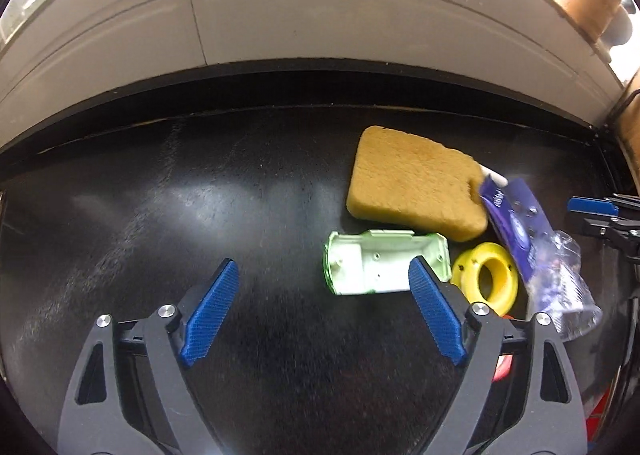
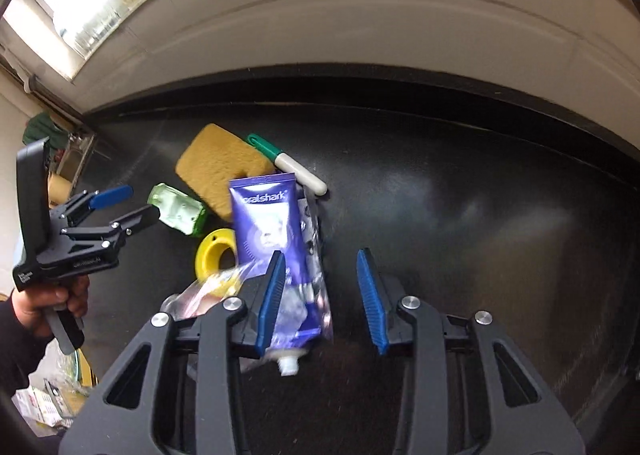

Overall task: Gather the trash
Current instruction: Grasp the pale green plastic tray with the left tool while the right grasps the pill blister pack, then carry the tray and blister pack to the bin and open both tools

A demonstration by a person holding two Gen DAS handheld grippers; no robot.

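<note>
The fingers of the left gripper (image 1: 323,279) are wide apart over the black tabletop (image 1: 200,195), holding nothing. The fingers of the right gripper (image 2: 322,269) are apart too, with the purple tube (image 2: 276,239) lying just by the left one. Near it sit a pale green box (image 1: 380,267), a yellow ring (image 1: 486,277), a sponge (image 1: 412,183) and a marker (image 2: 292,165).

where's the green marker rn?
Only the right wrist view shows it whole: the green-capped marker lies on the black tabletop, along the far right edge of the tan sponge, just beyond the purple tube's flat end.
</note>
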